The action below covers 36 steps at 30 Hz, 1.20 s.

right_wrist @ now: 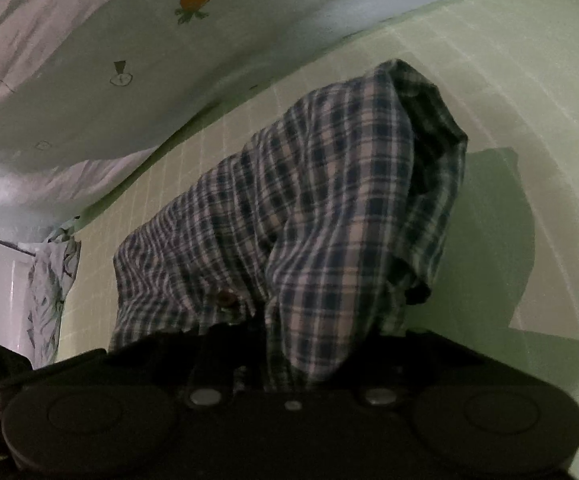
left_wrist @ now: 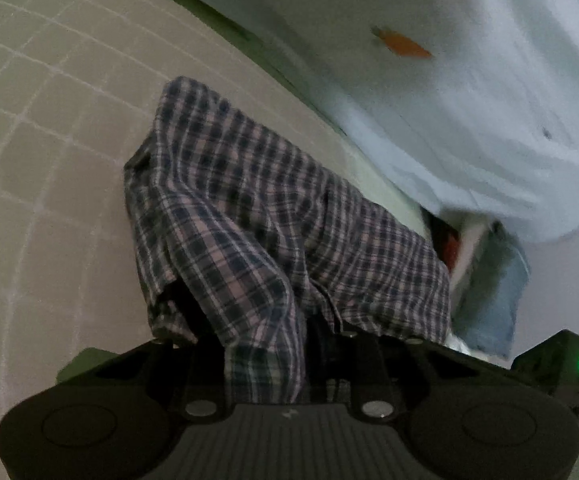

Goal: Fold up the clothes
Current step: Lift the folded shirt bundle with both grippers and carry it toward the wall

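A plaid garment (left_wrist: pixel 249 208) in dark blue, white and pink hangs lifted above a pale green gridded mat (left_wrist: pixel 41 128). It is bunched and draped over my left gripper (left_wrist: pixel 265 332), which is shut on the cloth; the fabric hides its fingertips. In the right wrist view the same plaid garment (right_wrist: pixel 329 200) rises in a hump over my right gripper (right_wrist: pixel 265 332), also shut on it with the fingers covered. A small brown button (right_wrist: pixel 223 298) shows near the held edge.
A light blue sheet with orange carrot prints (left_wrist: pixel 449 80) lies beyond the mat's edge, seen also as carrot-print sheet (right_wrist: pixel 129 60). A patterned blue cloth (left_wrist: pixel 489 292) and leaf-print fabric (right_wrist: pixel 47 292) hang at the side. The green mat (right_wrist: pixel 509 100) spreads under the garment.
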### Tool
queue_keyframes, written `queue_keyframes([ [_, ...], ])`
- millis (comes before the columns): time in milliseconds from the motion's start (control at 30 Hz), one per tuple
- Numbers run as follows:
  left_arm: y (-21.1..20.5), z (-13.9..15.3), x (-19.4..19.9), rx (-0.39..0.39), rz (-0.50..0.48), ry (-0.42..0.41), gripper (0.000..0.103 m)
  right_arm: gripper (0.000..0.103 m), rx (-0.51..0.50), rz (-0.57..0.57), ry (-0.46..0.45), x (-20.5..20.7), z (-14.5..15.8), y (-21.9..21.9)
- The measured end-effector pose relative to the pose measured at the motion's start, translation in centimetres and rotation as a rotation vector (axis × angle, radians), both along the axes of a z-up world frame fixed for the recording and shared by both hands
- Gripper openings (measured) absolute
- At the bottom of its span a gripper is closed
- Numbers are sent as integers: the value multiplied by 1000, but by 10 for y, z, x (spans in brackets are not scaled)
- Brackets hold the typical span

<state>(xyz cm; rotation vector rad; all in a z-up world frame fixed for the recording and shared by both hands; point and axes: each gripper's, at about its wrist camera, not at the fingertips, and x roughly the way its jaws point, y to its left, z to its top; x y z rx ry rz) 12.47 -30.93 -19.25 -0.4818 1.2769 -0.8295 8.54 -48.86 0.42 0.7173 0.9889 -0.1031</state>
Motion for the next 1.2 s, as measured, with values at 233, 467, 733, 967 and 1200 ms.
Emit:
queue_keyframes([
  [233, -27, 27, -45, -30, -151, -54, 27, 24, 18, -148, -56, -68, 21, -27],
  [467, -79, 45, -97, -51, -282, -102, 27, 24, 2, -272, -111, -139, 40, -72],
  [733, -176, 72, -147, -115, -287, -177, 27, 24, -53, -256, -199, -168, 69, -168],
  [967, -291, 120, -169, -236, -282, -273, 27, 24, -185, -198, -337, -171, 131, -293],
  [1200, -416, 183, -178, -380, -291, -392, 27, 25, -395, -164, -468, -158, 209, -404],
])
